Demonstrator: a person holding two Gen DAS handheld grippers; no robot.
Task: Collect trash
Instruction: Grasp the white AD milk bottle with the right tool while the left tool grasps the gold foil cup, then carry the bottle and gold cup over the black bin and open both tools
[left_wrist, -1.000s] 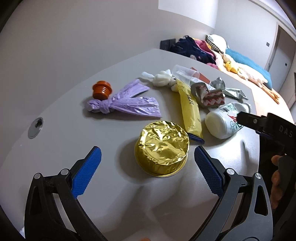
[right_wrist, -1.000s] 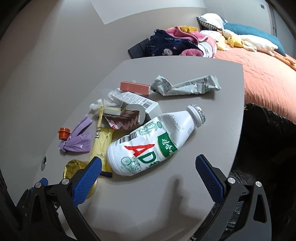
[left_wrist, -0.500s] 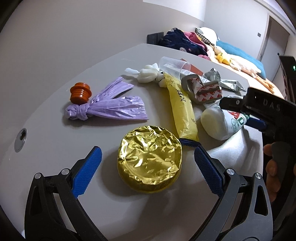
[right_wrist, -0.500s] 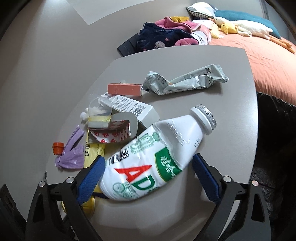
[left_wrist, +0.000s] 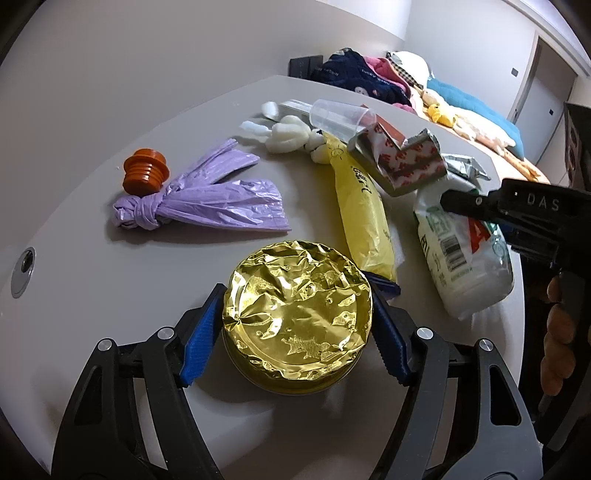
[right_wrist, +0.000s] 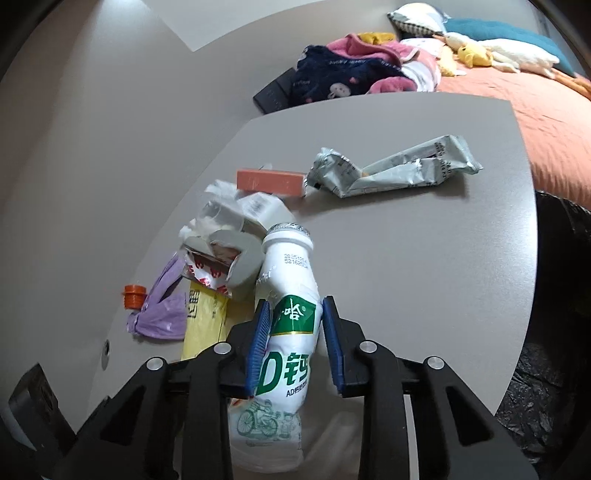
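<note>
Both grippers just closed: left gripper (left_wrist: 295, 332) clamps gold foil tub (left_wrist: 297, 317), lower centre; right gripper (right_wrist: 293, 343) squeezes white bottle (right_wrist: 286, 332). 2 items ready for lifting.

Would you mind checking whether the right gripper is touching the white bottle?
Touching. The right wrist view shows the right gripper with its jaws, which have just been closing, pressed on both sides of the white bottle, squeezing its waist.
</note>
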